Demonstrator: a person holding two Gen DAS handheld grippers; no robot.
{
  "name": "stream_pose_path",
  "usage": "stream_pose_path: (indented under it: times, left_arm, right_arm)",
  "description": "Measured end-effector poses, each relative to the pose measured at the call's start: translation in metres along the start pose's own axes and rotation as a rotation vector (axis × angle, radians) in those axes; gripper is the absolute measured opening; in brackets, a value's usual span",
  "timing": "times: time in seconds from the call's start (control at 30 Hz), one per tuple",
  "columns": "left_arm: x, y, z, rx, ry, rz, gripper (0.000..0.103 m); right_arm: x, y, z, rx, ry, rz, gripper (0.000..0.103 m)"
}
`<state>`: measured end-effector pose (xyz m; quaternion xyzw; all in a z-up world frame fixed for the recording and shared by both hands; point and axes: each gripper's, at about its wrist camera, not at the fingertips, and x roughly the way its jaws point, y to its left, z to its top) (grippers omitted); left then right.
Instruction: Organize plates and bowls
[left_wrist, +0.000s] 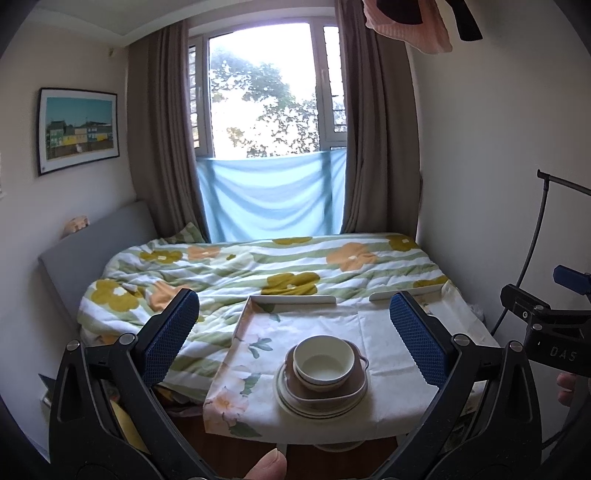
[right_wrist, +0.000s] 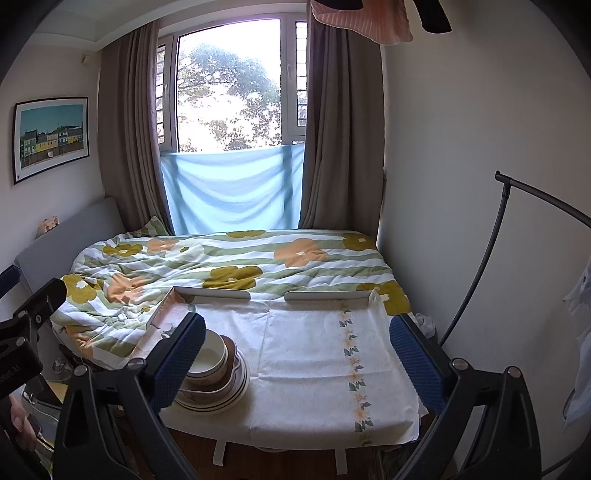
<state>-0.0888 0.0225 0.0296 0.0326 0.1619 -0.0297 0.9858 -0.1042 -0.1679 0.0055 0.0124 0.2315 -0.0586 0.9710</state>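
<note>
Two grippers hang above the near edge of the bench (left_wrist: 388, 328), and we hold both level, pointing toward the bed (left_wrist: 258, 266) and the window (left_wrist: 262, 92). Our left gripper (left_wrist: 293, 338) has its jaws wide apart, nothing between the blue pads (left_wrist: 168, 338); the stack (left_wrist: 320, 376) sits framed in the gap, well below and ahead of them. Our right gripper (right_wrist: 297, 360) is likewise spread wide and empty, and from its camera the stack (right_wrist: 218, 373) lies at the left, partly hidden behind the left pad (right_wrist: 177, 363). The stack stands on the floral cloth (left_wrist: 251, 354) near the bench's front edge: a white bowl (left_wrist: 320, 360) on top, nested in a brown dish (left_wrist: 332, 393) with a small handle, and that on several rimmed plates (left_wrist: 314, 406). The rest of the cloth to the right of the stack is bare. A thumb (left_wrist: 267, 466) shows at the bottom of the left view, and fingers (left_wrist: 567, 387) of our other hand at its right edge, beneath the body of the right gripper. In the right view a hand (right_wrist: 20, 424) appears at the lower left, under the left gripper's body.
</note>
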Motion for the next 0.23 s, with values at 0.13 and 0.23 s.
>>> stream_pose_path:
  times: [0.13, 0.23]
  left_arm:
    - [0.0014, 0.0016, -0.0025, 0.002, 0.006, 0.003, 0.103]
    - [0.0009, 0.0013, -0.0036, 0.010, 0.005, 0.009, 0.103]
  right_arm:
    - [-0.0003, 0.0005, -0.0017, 0.001, 0.001, -0.001, 0.099]
    - [-0.0001, 0.0004, -0.0014, 0.001, 0.003, 0.000, 0.099]
